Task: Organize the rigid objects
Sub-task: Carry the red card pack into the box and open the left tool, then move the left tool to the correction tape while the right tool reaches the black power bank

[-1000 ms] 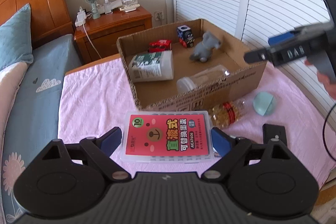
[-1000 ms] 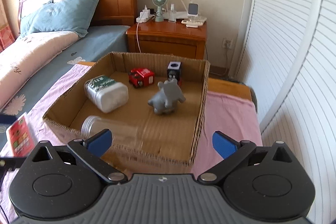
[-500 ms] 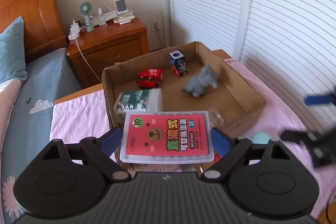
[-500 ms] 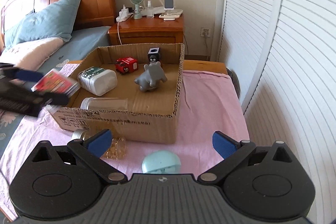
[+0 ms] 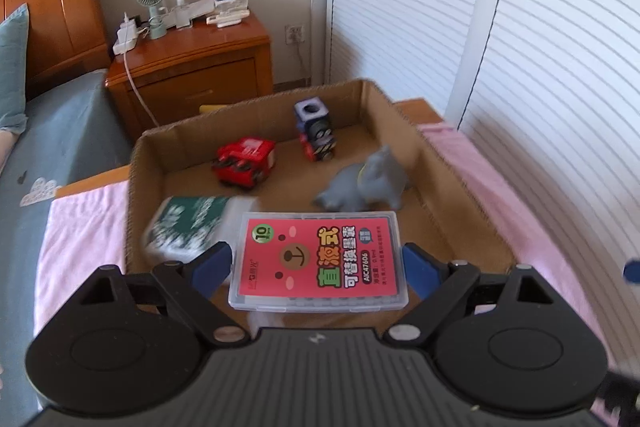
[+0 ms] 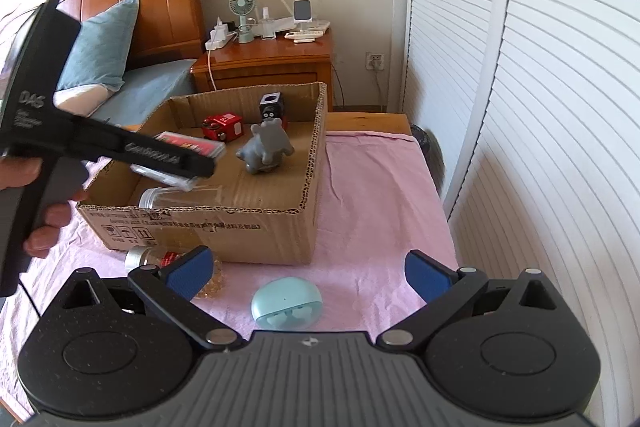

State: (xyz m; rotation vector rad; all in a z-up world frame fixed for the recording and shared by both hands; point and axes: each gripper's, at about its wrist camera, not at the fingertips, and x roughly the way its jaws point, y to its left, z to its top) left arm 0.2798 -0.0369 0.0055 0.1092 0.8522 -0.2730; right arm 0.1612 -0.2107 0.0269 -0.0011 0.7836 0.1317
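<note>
From my left wrist view, my left gripper (image 5: 318, 263) is clamped on a clear plastic case (image 5: 319, 261) with a red label, one blue finger pressed to each side. I hold it level above the near part of the cardboard box (image 5: 448, 183). Inside the box, a white jar (image 5: 188, 227) with a green label lies on its side at the near left, blurred. A red toy truck (image 5: 245, 163) sits farther back, a blue toy train (image 5: 315, 131) stands near the far wall, and a grey toy animal (image 5: 366, 185) lies to the right, just beyond the case. The box rests on a pink cloth (image 5: 80, 231).

From my right wrist view, my right gripper (image 6: 308, 273) is spread wide and holds nothing. It hangs over the pink cloth, just above a pale blue earbud case (image 6: 286, 307) that lies between the fingers and nearer to me. A small bottle (image 6: 160, 258) lies on the cloth against the near wall of the box, by my left finger. At the left, the left gripper reaches over the box with the red case in its fingers. A clear jar (image 6: 180, 195) lies on its side inside the near wall. A wooden nightstand (image 6: 264, 61) stands beyond the box.
</note>
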